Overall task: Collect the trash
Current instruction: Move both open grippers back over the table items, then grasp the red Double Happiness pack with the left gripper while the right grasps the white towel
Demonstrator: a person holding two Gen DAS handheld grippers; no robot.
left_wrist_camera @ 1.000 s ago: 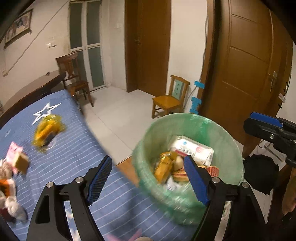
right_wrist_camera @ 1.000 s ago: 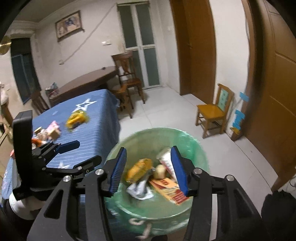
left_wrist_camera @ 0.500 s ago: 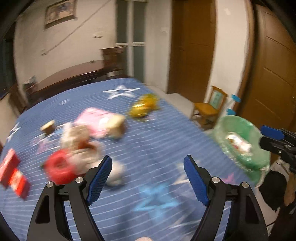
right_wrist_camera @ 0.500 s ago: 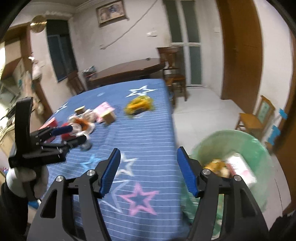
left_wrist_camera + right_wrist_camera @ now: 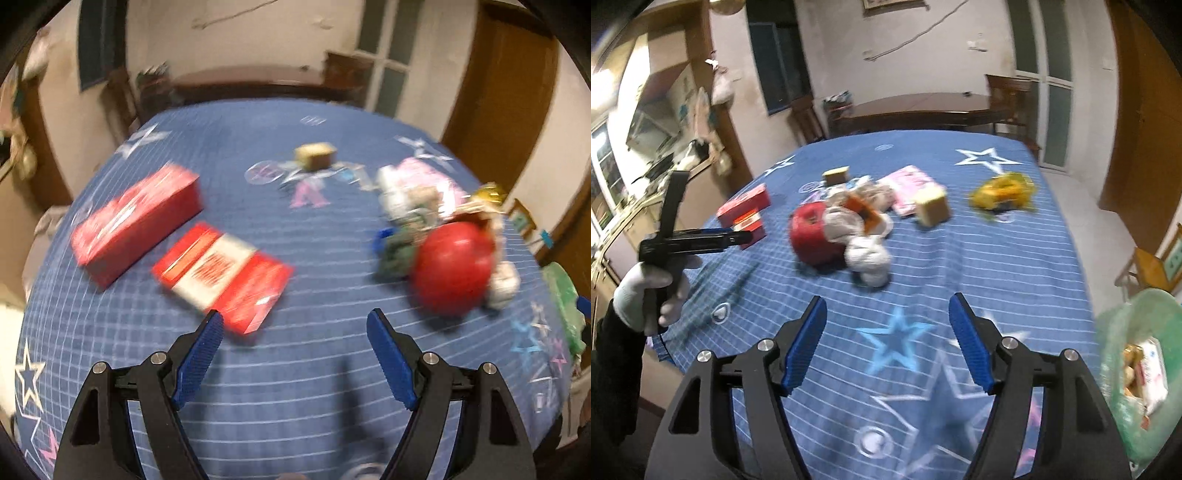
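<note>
your left gripper [image 5: 295, 325] hangs over the blue star cloth [image 5: 295, 387], fingers wide, nothing between them; the red-and-white box [image 5: 221, 273] lies just past the left pad at 11 o'clock, whether touching is lost in blur. a second red box [image 5: 136, 218] sits beside it at 10 o'clock. at 2 o'clock the trash heap: a red round thing [image 5: 452, 267] with green and white crumpled scraps against it, all smeared, so you can't say what each piece is. a small tan block [image 5: 316, 157] lies at 12 o'clock, apart. your right gripper [image 5: 888, 325] has its jaws opening, nothing between them, only cloth under. from there the heap is at 11 o'clock, a yellow wrapper [image 5: 1003, 192] at 1 o'clock, a tan cube [image 5: 932, 206] between them beside a pink packet [image 5: 908, 182]. the green-bagged bin [image 5: 1137, 354] at 3 o'clock is cut off by the frame edge, some trash inside. your gloved left hand [image 5: 650, 291] shows at 9 o'clock; the far room is dim and soft.
</note>
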